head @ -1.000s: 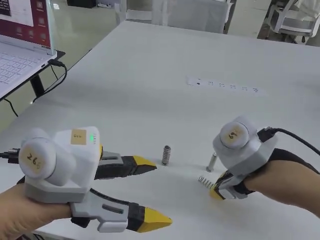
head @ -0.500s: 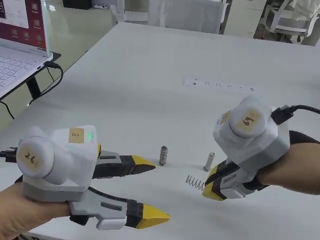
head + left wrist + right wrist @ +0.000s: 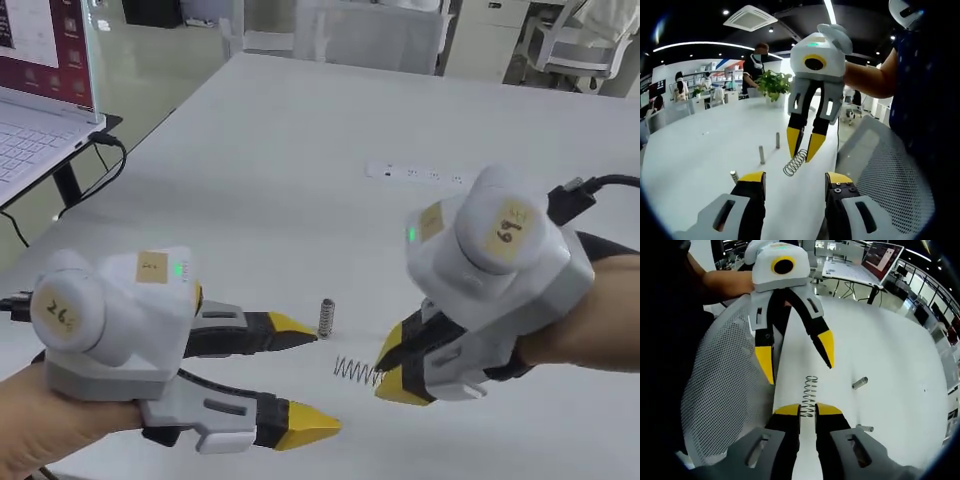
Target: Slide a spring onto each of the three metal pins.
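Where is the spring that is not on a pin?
In the head view the spring is low at centre, pinched in the right gripper, just below the loaded pin.

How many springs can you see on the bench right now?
2. One spring is pinched in the right gripper, sticking out sideways from its tips. The second spring stands upright over a pin on the white table. More may be hidden behind the grippers.
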`<move>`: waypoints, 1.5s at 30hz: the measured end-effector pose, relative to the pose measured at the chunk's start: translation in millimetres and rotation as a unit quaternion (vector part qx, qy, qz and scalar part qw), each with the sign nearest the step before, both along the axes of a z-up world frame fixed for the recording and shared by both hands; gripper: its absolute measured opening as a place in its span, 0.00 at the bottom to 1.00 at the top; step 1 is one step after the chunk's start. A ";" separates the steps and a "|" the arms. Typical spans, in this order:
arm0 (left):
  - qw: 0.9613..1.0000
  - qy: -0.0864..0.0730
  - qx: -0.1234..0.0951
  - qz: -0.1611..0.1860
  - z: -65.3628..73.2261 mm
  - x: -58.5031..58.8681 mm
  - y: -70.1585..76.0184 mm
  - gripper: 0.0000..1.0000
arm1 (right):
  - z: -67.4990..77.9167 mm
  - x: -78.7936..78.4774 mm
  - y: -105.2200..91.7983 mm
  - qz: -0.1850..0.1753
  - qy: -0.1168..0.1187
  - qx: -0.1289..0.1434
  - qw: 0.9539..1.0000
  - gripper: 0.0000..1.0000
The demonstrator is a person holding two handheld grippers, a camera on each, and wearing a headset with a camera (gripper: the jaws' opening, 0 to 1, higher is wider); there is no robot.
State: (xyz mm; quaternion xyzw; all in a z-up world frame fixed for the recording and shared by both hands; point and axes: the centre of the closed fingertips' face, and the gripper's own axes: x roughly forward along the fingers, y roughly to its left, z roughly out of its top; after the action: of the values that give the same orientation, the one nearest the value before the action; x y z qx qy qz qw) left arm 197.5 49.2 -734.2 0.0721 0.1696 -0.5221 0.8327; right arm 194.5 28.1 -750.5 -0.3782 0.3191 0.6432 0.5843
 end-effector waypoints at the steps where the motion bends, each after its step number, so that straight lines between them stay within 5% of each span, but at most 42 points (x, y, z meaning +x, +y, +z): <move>1: 1.000 -0.001 -0.001 -0.002 0.7 -0.2 -1.0 0.40 | 0.2 -2.3 0.8 0.007 0.001 0.001 1.000 0.08; 27: 0.999 -0.003 -0.019 -0.026 8.8 -4.1 -8.2 0.06 | 10.9 -10.7 11.7 0.079 -0.023 0.021 0.996 0.08; 36: 0.999 -0.011 -0.025 -0.033 11.4 -4.4 -10.2 0.02 | 10.7 -6.8 9.9 0.085 -0.035 0.023 0.996 0.08; 45: 0.999 -0.011 -0.026 -0.040 13.0 -7.0 -11.0 0.02 | 6.4 -6.3 9.4 0.064 -0.018 0.028 0.997 0.11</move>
State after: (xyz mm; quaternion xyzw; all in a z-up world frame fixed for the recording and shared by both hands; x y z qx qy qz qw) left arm 190.5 38.1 -721.2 0.0629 0.1438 -0.5581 0.8148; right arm 188.2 37.5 -744.1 -0.3928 0.2652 0.6812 0.5580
